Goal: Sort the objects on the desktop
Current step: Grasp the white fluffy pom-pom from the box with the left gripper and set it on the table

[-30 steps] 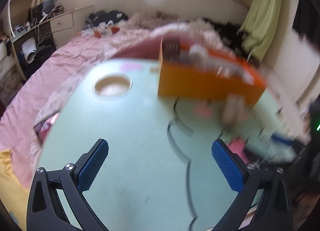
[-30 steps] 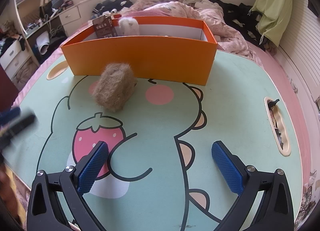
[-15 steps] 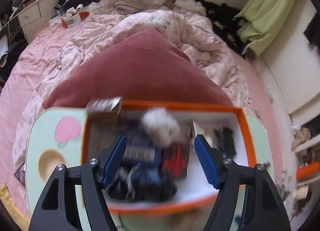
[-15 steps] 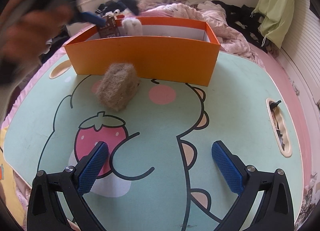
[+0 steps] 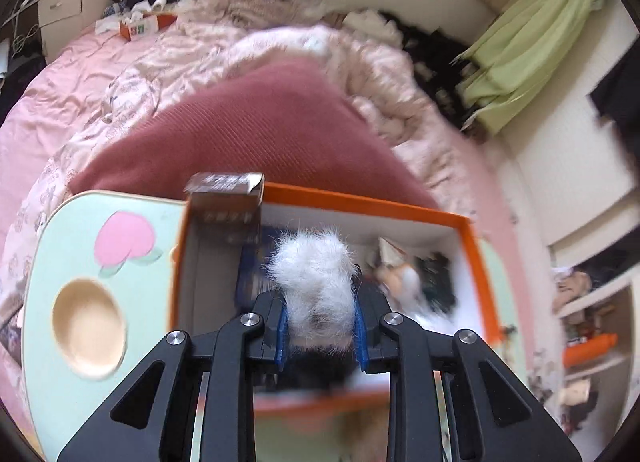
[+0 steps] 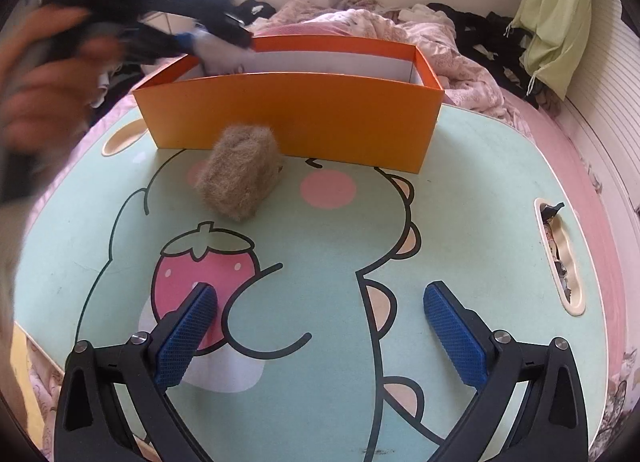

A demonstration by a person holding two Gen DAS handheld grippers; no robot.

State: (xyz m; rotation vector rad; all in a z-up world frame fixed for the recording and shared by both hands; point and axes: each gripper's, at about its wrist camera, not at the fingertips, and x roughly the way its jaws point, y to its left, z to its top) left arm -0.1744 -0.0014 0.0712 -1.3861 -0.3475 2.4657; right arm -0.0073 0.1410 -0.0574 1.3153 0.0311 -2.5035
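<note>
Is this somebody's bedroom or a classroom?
Most likely a bedroom. A bed with a rumpled pink blanket fills the room behind the cartoon lap table, clothes lie heaped on the bed, and a white drawer unit stands by the wall.

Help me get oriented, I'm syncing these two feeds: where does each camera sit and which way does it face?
Left wrist: sits on the left gripper, above the open orange cardboard box, facing down into it; its black arms and blue fingers show, shut on a white fluffy ball.
Right wrist: sits on the right gripper, low over the mint-green cartoon table, facing the box; its open blue fingers show, plus the person's blurred left hand.
Shared: the box, white ball, table and bed.
</note>
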